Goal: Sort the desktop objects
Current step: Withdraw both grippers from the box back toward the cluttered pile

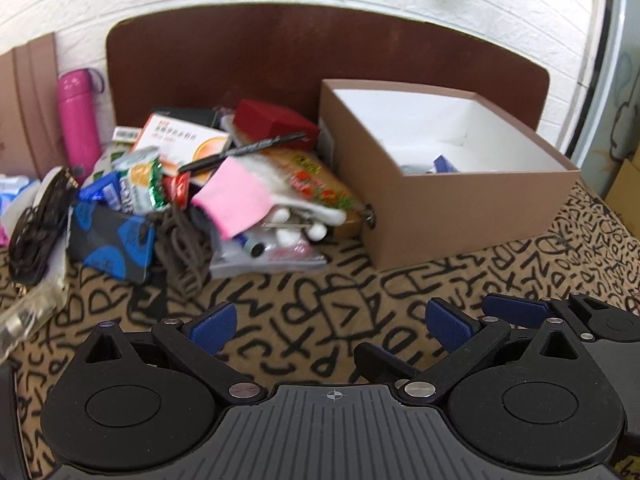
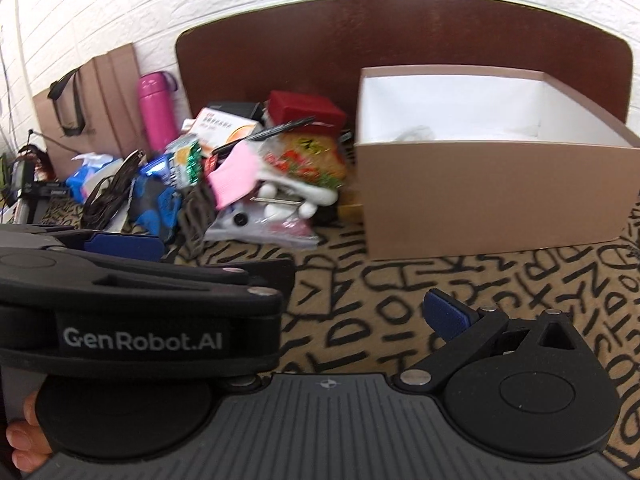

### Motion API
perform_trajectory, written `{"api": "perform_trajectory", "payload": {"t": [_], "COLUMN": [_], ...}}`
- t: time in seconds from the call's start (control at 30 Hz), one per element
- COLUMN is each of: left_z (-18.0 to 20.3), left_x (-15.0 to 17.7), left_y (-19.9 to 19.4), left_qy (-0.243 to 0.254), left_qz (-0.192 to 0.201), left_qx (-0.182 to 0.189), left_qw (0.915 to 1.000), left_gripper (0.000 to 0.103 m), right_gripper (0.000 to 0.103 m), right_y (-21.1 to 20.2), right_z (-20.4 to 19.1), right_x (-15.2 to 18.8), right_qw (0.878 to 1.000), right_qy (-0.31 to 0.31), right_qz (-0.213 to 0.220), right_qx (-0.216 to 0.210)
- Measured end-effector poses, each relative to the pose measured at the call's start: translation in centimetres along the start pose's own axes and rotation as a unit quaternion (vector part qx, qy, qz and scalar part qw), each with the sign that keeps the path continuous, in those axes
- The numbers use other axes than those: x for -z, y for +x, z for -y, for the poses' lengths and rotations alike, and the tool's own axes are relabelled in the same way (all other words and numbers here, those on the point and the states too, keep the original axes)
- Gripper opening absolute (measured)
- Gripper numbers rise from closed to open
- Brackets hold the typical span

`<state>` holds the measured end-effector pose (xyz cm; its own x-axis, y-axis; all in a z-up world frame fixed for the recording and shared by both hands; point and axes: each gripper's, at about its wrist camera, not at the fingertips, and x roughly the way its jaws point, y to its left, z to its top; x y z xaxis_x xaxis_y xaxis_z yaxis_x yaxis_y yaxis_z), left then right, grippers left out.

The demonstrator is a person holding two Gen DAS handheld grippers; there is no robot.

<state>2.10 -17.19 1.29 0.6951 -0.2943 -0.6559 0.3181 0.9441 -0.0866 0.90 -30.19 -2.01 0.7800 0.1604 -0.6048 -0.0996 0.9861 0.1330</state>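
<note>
A pile of mixed items lies on the letter-print tablecloth (image 1: 320,300). It includes a pink note pad (image 1: 236,200), a black pen (image 1: 244,152), a red box (image 1: 276,122), a white and orange medicine box (image 1: 180,140) and a snack bag (image 1: 316,180). Right of the pile stands an open brown box (image 1: 460,208) with a few small items at its bottom. My left gripper (image 1: 330,326) is open and holds nothing, short of the pile. My right gripper (image 2: 328,316) is open too. Only its right finger (image 2: 444,316) shows; the left gripper's housing (image 2: 140,320) covers the other.
A pink bottle (image 1: 78,120) and a brown paper bag (image 2: 100,100) stand at the back left by the wall. A black cable coil (image 1: 40,224) and a blue-black pouch (image 1: 112,240) lie at the pile's left. A dark brown board (image 1: 320,52) rises behind everything. A hand (image 2: 24,440) shows bottom left.
</note>
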Motion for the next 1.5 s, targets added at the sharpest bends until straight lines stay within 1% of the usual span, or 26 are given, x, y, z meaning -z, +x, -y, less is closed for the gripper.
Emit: {"api": "perform_trajectory", "payload": {"t": [0.23,0.53,0.67,0.77,0.83,0.9,1.07,1.17,1.23,1.3,1.37,1.4,1.47,1.5], "left_z": [-1.6,-5.5,-7.6,-9.0,-9.7,-10.3,-11.7,-12.3,-12.7,-13.1,-13.5,-13.7,-14.0,-14.2], "left_x": [0.9,2.6,3.0,3.0,2.7,2.3,0.9,0.4,0.2,0.0,-0.1,-0.2,-0.4,-0.6], "left_y": [-0.4,0.0,0.7,1.2,1.5,2.0,4.0,5.5,6.4,7.3,7.9,8.1,8.4,8.5], "left_qy": [-0.020,-0.062,-0.078,-0.093,-0.091,-0.089,-0.092,-0.094,-0.099,-0.106,-0.113,-0.115,-0.116,-0.117], "left_qz": [-0.001,0.000,-0.004,-0.006,0.001,0.006,-0.001,-0.005,-0.011,-0.017,-0.023,-0.024,-0.020,-0.020], "left_qx": [-0.005,-0.010,-0.022,-0.021,-0.016,-0.016,-0.005,0.000,0.000,0.003,0.008,0.010,0.010,0.010], "left_qw": [0.9998,0.9980,0.9967,0.9954,0.9957,0.9959,0.9957,0.9956,0.9951,0.9942,0.9933,0.9930,0.9930,0.9929], "left_gripper": [0.103,0.103,0.103,0.103,0.103,0.100,0.092,0.085,0.083,0.077,0.075,0.073,0.072,0.071], "right_gripper": [0.103,0.103,0.103,0.103,0.103,0.102,0.094,0.090,0.088,0.085,0.076,0.074,0.066,0.065], "right_y": [0.3,2.5,3.6,4.2,4.8,5.4,7.2,8.2,8.7,9.1,9.6,9.8,10.3,10.6], "right_z": [-1.4,-4.0,-4.9,-5.3,-5.6,-5.8,-6.1,-6.0,-5.8,-5.7,-5.8,-6.0,-6.4,-6.7], "right_x": [0.2,0.5,0.6,0.4,0.1,-0.1,-0.7,-1.0,-1.2,-1.3,-1.5,-1.6,-1.7,-1.6], "right_qw": [1.000,0.998,0.997,0.996,0.996,0.996,0.995,0.995,0.996,0.996,0.995,0.994,0.992,0.991], "right_qy": [-0.013,-0.039,-0.057,-0.062,-0.067,-0.073,-0.082,-0.086,-0.085,-0.084,-0.087,-0.090,-0.097,-0.102], "right_qz": [-0.008,-0.024,-0.023,-0.015,-0.009,-0.002,0.006,0.002,0.003,0.004,0.000,-0.004,-0.013,-0.017], "right_qx": [-0.015,-0.049,-0.049,-0.057,-0.059,-0.060,-0.052,-0.042,-0.039,-0.040,-0.048,-0.055,-0.074,-0.083]}}
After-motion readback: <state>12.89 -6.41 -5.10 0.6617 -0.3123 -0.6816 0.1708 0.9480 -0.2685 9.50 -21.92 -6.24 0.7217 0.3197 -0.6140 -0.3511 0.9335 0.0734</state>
